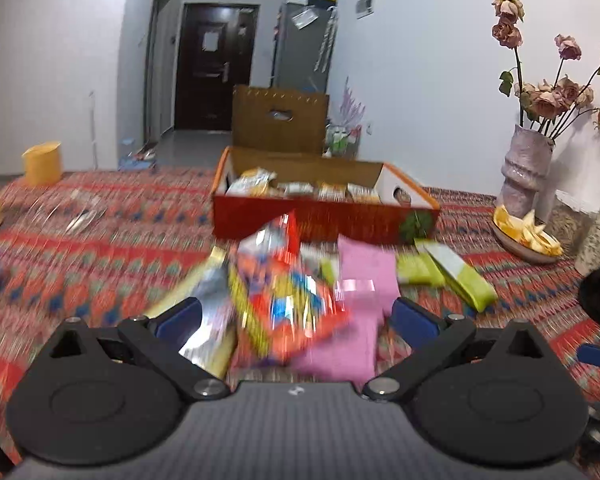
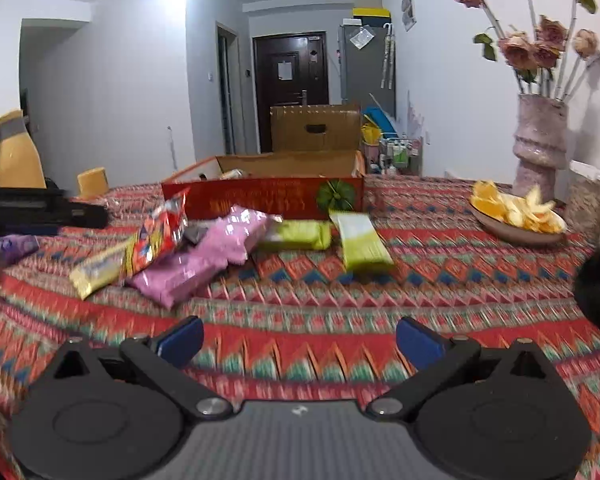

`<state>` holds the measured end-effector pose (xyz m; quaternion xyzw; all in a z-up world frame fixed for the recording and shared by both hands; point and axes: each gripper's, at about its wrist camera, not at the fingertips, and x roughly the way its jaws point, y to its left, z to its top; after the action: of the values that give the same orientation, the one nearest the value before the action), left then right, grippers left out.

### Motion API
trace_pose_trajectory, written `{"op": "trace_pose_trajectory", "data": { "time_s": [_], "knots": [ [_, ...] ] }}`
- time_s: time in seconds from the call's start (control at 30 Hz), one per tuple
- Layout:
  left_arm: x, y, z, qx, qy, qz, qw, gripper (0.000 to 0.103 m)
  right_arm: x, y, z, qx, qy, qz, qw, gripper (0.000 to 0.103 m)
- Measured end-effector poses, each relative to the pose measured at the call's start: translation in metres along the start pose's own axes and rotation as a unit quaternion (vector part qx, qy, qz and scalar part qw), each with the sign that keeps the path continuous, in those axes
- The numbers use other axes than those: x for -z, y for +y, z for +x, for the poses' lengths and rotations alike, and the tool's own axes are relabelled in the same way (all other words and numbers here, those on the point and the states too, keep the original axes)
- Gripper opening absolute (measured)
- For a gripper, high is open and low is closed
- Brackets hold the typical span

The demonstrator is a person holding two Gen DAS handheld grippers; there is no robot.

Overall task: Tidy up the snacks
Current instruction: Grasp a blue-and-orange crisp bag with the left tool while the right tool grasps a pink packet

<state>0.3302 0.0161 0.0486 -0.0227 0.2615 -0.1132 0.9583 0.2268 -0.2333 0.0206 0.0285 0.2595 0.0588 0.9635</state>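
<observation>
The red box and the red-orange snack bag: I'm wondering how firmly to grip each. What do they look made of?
The red box looks like printed cardboard: brown, matte inner walls. The red-orange snack bag seems to be glossy plastic film, crinkled with bright glints.

Two green snack packets (image 2: 296, 235) (image 2: 364, 242), two pink packets (image 2: 236, 232) (image 2: 176, 276), one red-orange foil bag (image 2: 160, 236), one yellow wrapped bar (image 2: 98, 270), one red cardboard box (image 2: 268, 200) at frame centre, one bowl of orange peel (image 2: 512, 232), one vase (image 2: 540, 140), one yellow jug (image 2: 14, 152) far left.
</observation>
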Motion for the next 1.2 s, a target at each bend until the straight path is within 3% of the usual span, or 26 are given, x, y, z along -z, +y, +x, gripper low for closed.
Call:
{"op": "trace_pose_trajectory", "data": {
  "time_s": [0.13, 0.3, 0.37, 0.43, 0.5, 0.63, 0.73, 0.8, 0.83, 0.9, 1.0, 1.1, 1.2],
  "knots": [
    [-0.017, 0.011, 0.061, -0.008, 0.014, -0.025, 0.9995, 0.103, -0.029, 0.005, 0.025, -0.017, -0.005, -0.01, 1.0, 0.097],
    [-0.014, 0.029, 0.102, 0.009, 0.011, -0.061, 0.9981, 0.102, -0.063, 0.014, 0.062, -0.035, -0.009, -0.024, 0.999, 0.094],
    [-0.007, 0.033, 0.112, 0.032, 0.03, -0.07, 0.9966, 0.095, -0.075, 0.017, 0.086, -0.044, 0.003, -0.018, 0.999, 0.088],
    [0.0, 0.033, 0.115, 0.036, 0.038, -0.06, 0.9968, 0.081, -0.084, 0.022, 0.11, -0.057, 0.015, -0.005, 0.998, 0.086],
    [0.003, 0.034, 0.114, 0.04, 0.032, -0.062, 0.9967, 0.076, -0.091, 0.027, 0.134, -0.064, 0.026, 0.006, 0.998, 0.085],
    [0.005, 0.036, 0.111, 0.037, 0.029, -0.058, 0.9972, 0.06, -0.094, 0.045, 0.181, -0.044, 0.049, 0.007, 0.998, 0.083],
    [0.005, 0.038, 0.108, 0.026, 0.023, -0.046, 0.9983, 0.059, -0.092, 0.052, 0.203, -0.041, 0.056, 0.028, 0.997, 0.079],
    [0.005, 0.039, 0.107, 0.028, 0.025, -0.047, 0.9982, 0.059, -0.087, 0.06, 0.211, -0.032, 0.051, 0.015, 0.998, 0.077],
    [0.004, 0.04, 0.108, 0.029, 0.026, -0.051, 0.998, 0.062, -0.084, 0.063, 0.214, -0.029, 0.05, 0.007, 0.998, 0.072],
    [0.005, 0.042, 0.111, 0.028, 0.026, -0.056, 0.9977, 0.074, -0.076, 0.068, 0.215, -0.021, 0.04, -0.018, 0.999, 0.067],
    [0.006, 0.04, 0.114, 0.027, 0.021, -0.049, 0.9982, 0.076, -0.077, 0.063, 0.212, -0.023, 0.037, -0.013, 0.999, 0.064],
    [0.005, 0.036, 0.118, 0.027, 0.02, -0.045, 0.9984, 0.061, -0.079, 0.053, 0.206, -0.031, 0.037, 0.009, 0.999, 0.064],
    [0.005, 0.035, 0.114, 0.025, 0.022, -0.038, 0.9987, 0.056, -0.08, 0.047, 0.193, -0.026, 0.026, 0.01, 0.999, 0.064]
  ]
}}
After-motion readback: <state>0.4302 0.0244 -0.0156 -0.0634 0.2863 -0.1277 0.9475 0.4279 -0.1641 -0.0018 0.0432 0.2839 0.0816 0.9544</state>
